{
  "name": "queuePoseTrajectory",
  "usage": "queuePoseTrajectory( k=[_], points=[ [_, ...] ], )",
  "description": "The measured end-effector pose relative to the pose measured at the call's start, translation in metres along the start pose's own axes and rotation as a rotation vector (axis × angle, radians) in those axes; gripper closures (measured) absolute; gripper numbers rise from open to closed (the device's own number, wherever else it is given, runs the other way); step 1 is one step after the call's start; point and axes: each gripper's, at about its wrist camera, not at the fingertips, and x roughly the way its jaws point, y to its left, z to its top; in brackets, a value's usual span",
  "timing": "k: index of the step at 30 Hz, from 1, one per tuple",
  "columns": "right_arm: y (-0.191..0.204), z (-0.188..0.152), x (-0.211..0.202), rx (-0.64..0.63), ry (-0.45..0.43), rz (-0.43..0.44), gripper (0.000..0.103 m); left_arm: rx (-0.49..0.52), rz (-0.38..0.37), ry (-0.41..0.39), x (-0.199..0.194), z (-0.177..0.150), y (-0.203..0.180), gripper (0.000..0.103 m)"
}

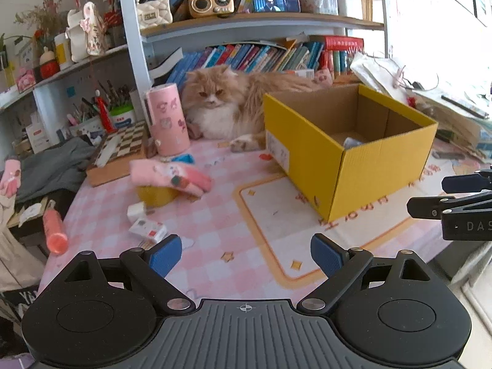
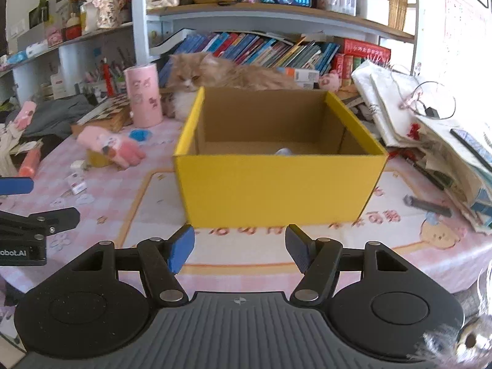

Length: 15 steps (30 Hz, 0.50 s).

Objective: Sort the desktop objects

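While the left gripper (image 1: 246, 256) hangs over the pink checked tablecloth (image 1: 215, 224), its blue pads sit wide apart with nothing between them. In this view the other tool pokes in at the right edge, and you can read "DAS" on its black body, cut off by the frame. The yellow box (image 1: 369, 178) stands open on the right half of the table with something small and pale lying at the bottom. Left of it there's a pink glove (image 1: 172, 176) draped on a small yellow thing, a white packet (image 1: 147, 229) and an orange tube (image 1: 54, 230) right by the table's left edge. A fluffy cat (image 1: 221, 107) lies behind, next to a pink cylinder (image 1: 167, 120). Bare cloth between pads and box, so plenty of room there.

Right wrist view: right gripper (image 2: 240, 247) is also parted and empty, pads just short of the box's near wall (image 2: 276, 190). The left tool shows at the left edge with "obot.AI" readable. A dark pen (image 2: 427, 204) lies right of the box, near a messy stack of papers (image 2: 446, 141) crowding that side.
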Motion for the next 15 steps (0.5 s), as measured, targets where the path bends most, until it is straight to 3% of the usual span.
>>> queuePoseTrajectory(
  k=[15],
  points=[
    [0.071,-0.022,0.000,-0.033,0.055,0.075,0.040,0.015,0.003,0.046,-0.016,-0.030,0.043,0.010]
  ],
)
